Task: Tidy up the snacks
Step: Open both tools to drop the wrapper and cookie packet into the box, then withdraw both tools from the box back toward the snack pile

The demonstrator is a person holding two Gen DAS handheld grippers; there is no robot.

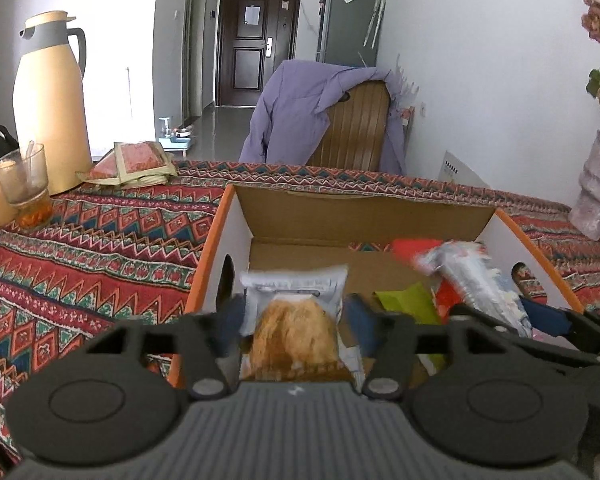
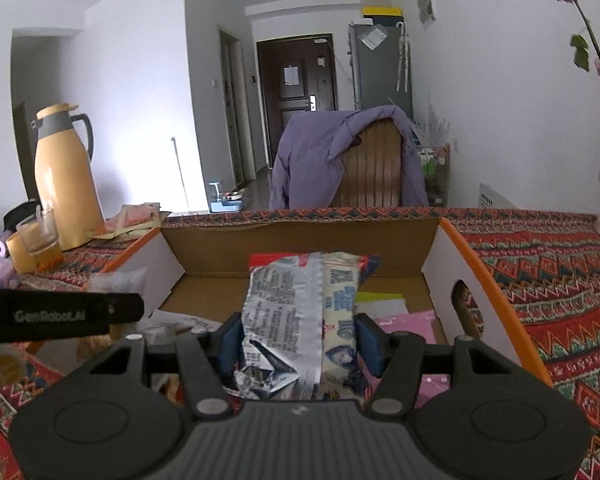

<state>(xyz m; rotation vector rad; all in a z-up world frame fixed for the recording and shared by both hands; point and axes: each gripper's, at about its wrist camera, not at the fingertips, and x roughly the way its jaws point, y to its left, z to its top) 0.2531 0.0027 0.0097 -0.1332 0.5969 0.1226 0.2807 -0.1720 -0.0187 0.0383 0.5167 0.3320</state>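
An open cardboard box with orange edges [image 1: 216, 240] [image 2: 452, 248] sits on the patterned tablecloth. My left gripper [image 1: 296, 320] is shut on a clear-wrapped bread snack [image 1: 296, 328] and holds it over the box's near left part. My right gripper [image 2: 298, 340] is shut on a silver and white snack packet [image 2: 296, 312] over the box's middle; that packet also shows in the left wrist view [image 1: 472, 280]. A green packet [image 1: 408, 300] and a pink packet [image 2: 404, 320] lie inside the box.
A yellow thermos jug [image 1: 48, 108] [image 2: 66, 176], a glass with a spoon [image 1: 24, 184] and flat red sachets [image 1: 136, 162] stand at the table's far left. A vase with flowers [image 1: 598, 184] is at the far right. A chair with a purple jacket [image 1: 324, 120] stands behind the table.
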